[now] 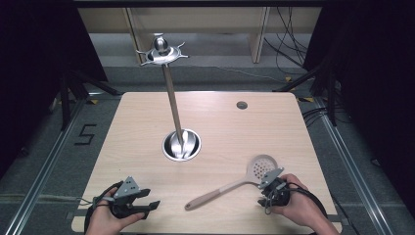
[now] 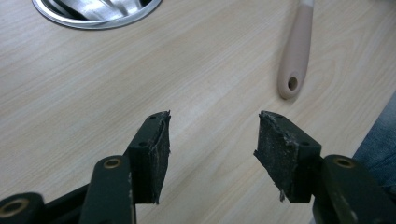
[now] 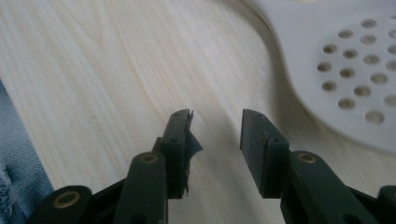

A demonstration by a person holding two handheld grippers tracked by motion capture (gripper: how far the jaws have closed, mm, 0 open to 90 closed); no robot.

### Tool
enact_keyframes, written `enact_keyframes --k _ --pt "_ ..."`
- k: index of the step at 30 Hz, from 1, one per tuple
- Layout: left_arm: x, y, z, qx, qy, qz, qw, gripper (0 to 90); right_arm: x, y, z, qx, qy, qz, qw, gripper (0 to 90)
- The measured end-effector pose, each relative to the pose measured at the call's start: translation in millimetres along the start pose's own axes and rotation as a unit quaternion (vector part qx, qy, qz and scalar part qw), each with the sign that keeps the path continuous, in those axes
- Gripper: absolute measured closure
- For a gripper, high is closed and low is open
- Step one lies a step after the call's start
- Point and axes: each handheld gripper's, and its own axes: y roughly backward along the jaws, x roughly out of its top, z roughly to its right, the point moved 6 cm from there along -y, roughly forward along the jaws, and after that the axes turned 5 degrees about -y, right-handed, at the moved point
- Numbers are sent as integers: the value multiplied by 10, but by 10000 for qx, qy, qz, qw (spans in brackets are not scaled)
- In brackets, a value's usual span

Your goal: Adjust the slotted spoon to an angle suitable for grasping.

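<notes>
A pale slotted skimmer (image 1: 262, 166) with a beige handle (image 1: 215, 193) lies flat on the wooden table (image 1: 225, 127) at the front right. My right gripper (image 1: 275, 174) sits just beside the skimmer's head, near the neck. In the right gripper view it (image 3: 215, 119) is open over bare wood, and the perforated head (image 3: 345, 70) lies to its right, apart from the jaws. At the front left, my left gripper (image 1: 152, 198) rests low over the table. Its jaws stand open (image 2: 212, 123) with nothing between them, and the handle's holed end (image 2: 292, 70) lies ahead to the right.
A tall metal stand (image 1: 172, 100) with hooked arms at its top (image 1: 161, 51) rises from a round steel base (image 1: 181, 145) at the table's middle. The base rim (image 2: 93, 14) also shows in the left gripper view. A small cable hole (image 1: 242, 105) sits at the back right.
</notes>
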Motion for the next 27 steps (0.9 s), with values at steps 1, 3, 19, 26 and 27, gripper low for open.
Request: enact_keyframes --k 1,3,19,26,27 --pt "0 0 0 0 0 0 10000 430 0 0 0 0 0 0 10000 627" --pt "-3 -10 -33 10 -50 -51 10000 430 35 -16 -21 103 195 56 9997 615" --pt "-102 93 -53 122 243 37 9996 417 476 26 -62 327 1664 61 9855 537" --pt "-138 173 -99 159 339 151 9992 417 725 13 -80 215 2278 -50 9735 517" --pt "-136 158 -101 146 355 190 9991 417 754 -3 -103 270 2276 -85 9733 512"
